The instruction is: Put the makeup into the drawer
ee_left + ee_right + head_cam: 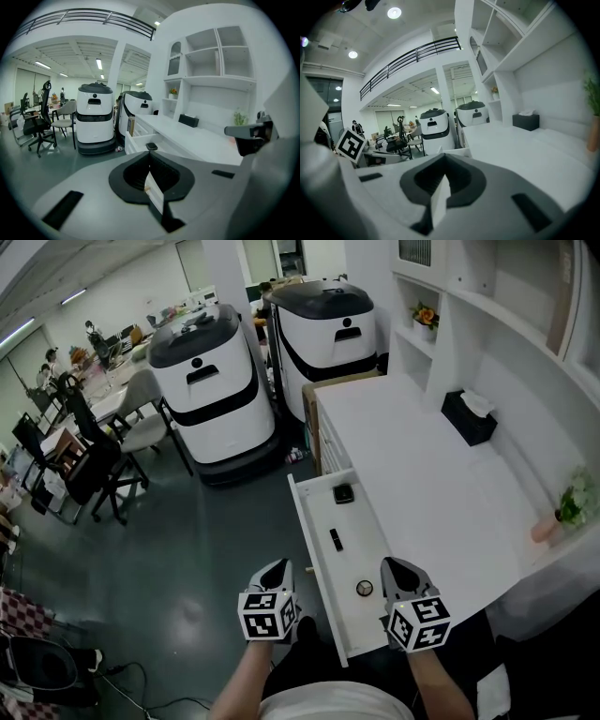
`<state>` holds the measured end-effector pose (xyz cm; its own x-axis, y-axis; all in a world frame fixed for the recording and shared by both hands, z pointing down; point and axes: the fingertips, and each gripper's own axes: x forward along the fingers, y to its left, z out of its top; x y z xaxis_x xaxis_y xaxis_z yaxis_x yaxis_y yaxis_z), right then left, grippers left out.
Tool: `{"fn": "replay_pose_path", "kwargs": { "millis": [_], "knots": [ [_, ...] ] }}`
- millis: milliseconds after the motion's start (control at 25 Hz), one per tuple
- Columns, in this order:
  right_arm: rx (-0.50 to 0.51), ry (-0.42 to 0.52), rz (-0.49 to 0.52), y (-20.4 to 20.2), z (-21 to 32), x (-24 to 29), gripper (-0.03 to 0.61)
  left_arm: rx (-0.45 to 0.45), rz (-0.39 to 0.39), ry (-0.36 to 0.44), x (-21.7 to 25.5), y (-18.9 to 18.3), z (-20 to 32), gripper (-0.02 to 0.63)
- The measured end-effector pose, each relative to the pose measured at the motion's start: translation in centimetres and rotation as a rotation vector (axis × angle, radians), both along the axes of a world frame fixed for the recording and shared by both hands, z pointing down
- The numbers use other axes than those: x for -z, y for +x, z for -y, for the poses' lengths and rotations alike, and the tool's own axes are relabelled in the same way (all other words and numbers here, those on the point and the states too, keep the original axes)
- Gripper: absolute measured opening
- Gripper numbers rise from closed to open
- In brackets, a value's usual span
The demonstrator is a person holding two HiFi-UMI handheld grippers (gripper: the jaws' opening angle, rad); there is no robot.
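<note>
No legible text, label or number anywhere.

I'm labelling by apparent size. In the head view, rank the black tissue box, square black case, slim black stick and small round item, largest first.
1. black tissue box
2. square black case
3. slim black stick and small round item: they look about alike, so unranked.

**Drawer open, three items inside**

The white drawer (pixel 317 563) stands pulled out from the counter (pixel 422 465). It holds a dark compact (pixel 343 493) at the far end, a slim dark stick (pixel 336 539) midway and a round piece (pixel 364 589) nearest. The left gripper (pixel 275 570) is over the floor beside the drawer. The right gripper (pixel 397 570) is just right of the round piece.
</note>
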<state>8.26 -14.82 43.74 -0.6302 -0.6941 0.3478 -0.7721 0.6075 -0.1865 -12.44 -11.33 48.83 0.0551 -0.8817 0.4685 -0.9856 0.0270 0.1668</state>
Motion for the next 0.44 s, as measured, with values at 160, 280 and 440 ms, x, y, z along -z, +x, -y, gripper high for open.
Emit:
{"fn": "replay_pose_path", "kwargs": {
  "millis": [160, 280, 440],
  "knots": [
    [0.008, 0.002, -0.005, 0.10, 0.14, 0.07, 0.002, 0.006, 0.000, 0.005, 0.32, 0.07, 0.12, 0.005],
    [0.014, 0.000, -0.010, -0.05, 0.29, -0.17, 0.002, 0.011, -0.002, 0.015, 0.50, -0.01, 0.12, 0.005],
    [0.024, -0.016, -0.012, -0.57, 0.41, -0.84, 0.002, 0.019, -0.002, 0.018, 0.22, -0.32, -0.08, 0.005]
  ]
}}
